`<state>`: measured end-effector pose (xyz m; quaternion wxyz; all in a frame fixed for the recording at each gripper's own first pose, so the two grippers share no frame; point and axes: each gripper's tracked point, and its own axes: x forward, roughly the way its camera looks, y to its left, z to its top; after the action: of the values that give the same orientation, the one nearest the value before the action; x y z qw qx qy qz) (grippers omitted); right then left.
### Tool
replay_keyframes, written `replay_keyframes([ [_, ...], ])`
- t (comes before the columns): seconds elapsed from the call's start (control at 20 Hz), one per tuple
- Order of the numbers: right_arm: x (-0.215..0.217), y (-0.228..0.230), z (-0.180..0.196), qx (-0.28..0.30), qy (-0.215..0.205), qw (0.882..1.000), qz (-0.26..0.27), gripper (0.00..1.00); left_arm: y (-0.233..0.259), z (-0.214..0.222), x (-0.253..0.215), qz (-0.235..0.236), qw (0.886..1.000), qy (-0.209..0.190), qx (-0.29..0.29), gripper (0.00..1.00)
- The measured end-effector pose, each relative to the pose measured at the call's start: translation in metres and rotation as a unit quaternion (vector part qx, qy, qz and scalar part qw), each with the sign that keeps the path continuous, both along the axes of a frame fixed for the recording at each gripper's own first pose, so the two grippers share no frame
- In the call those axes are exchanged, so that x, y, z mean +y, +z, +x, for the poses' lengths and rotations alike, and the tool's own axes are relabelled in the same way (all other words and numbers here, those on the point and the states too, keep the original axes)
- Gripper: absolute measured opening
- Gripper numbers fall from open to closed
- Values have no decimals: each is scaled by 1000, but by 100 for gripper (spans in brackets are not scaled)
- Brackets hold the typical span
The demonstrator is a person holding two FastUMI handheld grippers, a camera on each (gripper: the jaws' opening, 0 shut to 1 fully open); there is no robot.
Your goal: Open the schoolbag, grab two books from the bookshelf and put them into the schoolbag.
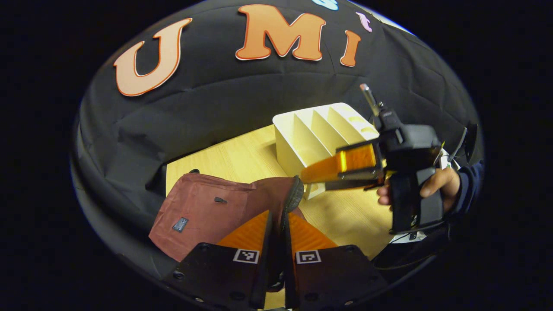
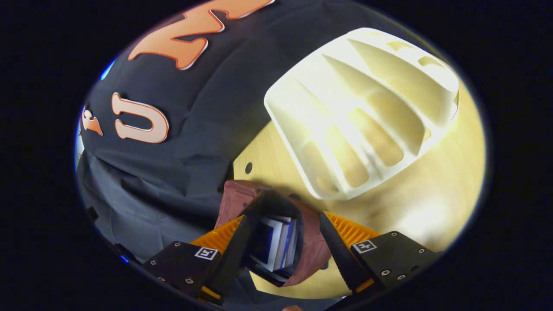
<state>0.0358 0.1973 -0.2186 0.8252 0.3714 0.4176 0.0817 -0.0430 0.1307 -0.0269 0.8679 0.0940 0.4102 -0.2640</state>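
- In the left gripper view, the nearest thing is the left gripper (image 1: 276, 224) at the bottom centre of the frame. Its two fingers stand almost together, and the dark zipper edge of the schoolbag (image 1: 203, 211) passes into the narrow gap between them; the fingers seem to pinch this edge.
- The schoolbag is reddish brown and lies flat on the table (image 1: 345, 211), in the lower left part of the frame, with a small dark label on its cloth.
- The bookshelf (image 1: 319, 134) is a cream rack with slanted dividers. It stands on the table behind the schoolbag, above the centre of the frame, and its slots look bare.
- At the right of the frame, a hand (image 1: 436, 183) holds the right gripper (image 1: 311, 179). Its fingers point to the left, toward the bag's opening, with a clear gap between them and nothing in it.
- In the right gripper view, the right gripper (image 2: 281, 237) shows at the bottom, its fingers wide apart and holding nothing.
- Between these fingers and just beyond them is the open mouth of the schoolbag (image 2: 311, 246). Inside it are books (image 2: 276, 242) with white and blue edges, standing side by side; how many I cannot tell.
- The bookshelf (image 2: 367, 108) is in the upper right of the frame, on the table (image 2: 432, 207), near the bag.
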Motion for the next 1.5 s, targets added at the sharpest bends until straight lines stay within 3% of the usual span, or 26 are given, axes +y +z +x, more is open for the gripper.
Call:
replay_keyframes([
  [0.1,-22,-1,-2,0,1,1000,-25,96,-9,-8,-20,-9,1000,-5,9,24],
  [0.35,-70,25,10,-34,-42,998,-15,97,-7,-21,-67,-44,999,-8,14,100],
  [0.65,-132,83,30,-99,-112,988,22,97,21,-24,-121,-46,997,-17,-52,98],
  [0.95,-190,133,26,-204,-111,970,-79,96,65,-8,-163,-76,988,38,-130,99],
  [1.1,-212,153,21,-252,-102,952,-138,96,93,2,-173,-75,980,63,-174,98],
  [1.5,-252,190,4,-339,-69,893,-287,97,142,28,-178,-71,949,155,-264,97],
])
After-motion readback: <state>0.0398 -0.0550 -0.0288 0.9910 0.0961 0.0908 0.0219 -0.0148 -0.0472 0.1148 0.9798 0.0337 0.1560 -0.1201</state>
